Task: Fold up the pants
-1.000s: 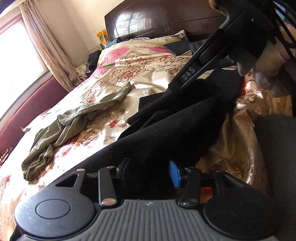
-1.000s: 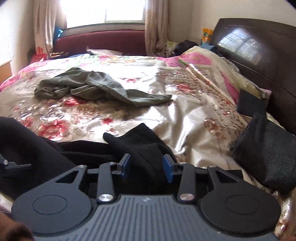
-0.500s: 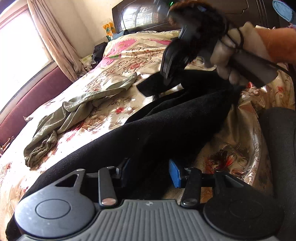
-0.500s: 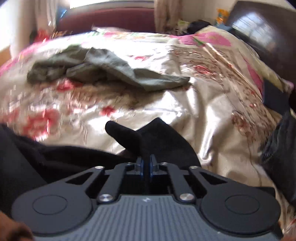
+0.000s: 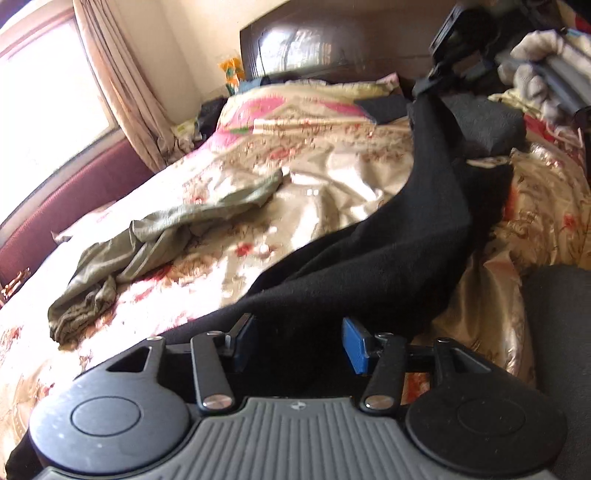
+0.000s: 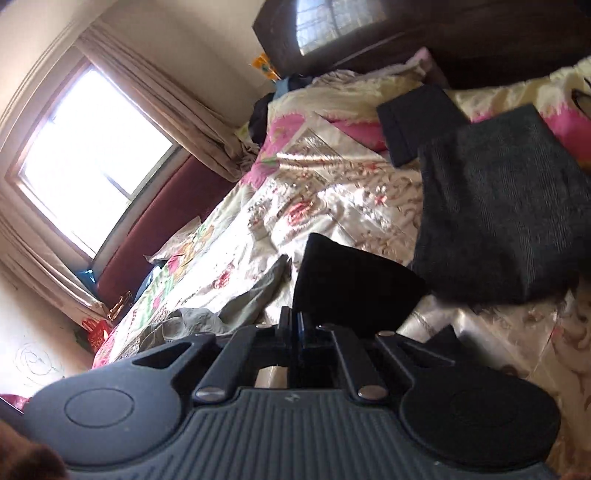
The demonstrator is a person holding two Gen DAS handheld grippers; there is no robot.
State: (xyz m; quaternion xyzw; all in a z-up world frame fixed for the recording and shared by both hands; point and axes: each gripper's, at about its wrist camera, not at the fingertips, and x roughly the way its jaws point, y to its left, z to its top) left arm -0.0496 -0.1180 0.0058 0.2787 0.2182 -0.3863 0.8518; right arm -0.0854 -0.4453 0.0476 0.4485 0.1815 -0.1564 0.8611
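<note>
Right tongs (image 6: 295, 325) clench the black pants (image 5: 388, 251); left tongs (image 5: 299, 343), just widening, straddle them ungripped. Olive garment (image 5: 147, 251) crumpled beside; folded dark stack (image 6: 498, 214) ahead on the bed (image 5: 332, 177)

Black pants (image 5: 388, 251) stretch diagonally, one end lifted above the bed.

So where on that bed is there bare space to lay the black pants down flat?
Bare bedspread lies between the green garment and the black pants, up toward the pink pillow end. It is crowded beside the headboard, where folded dark clothes sit.
</note>
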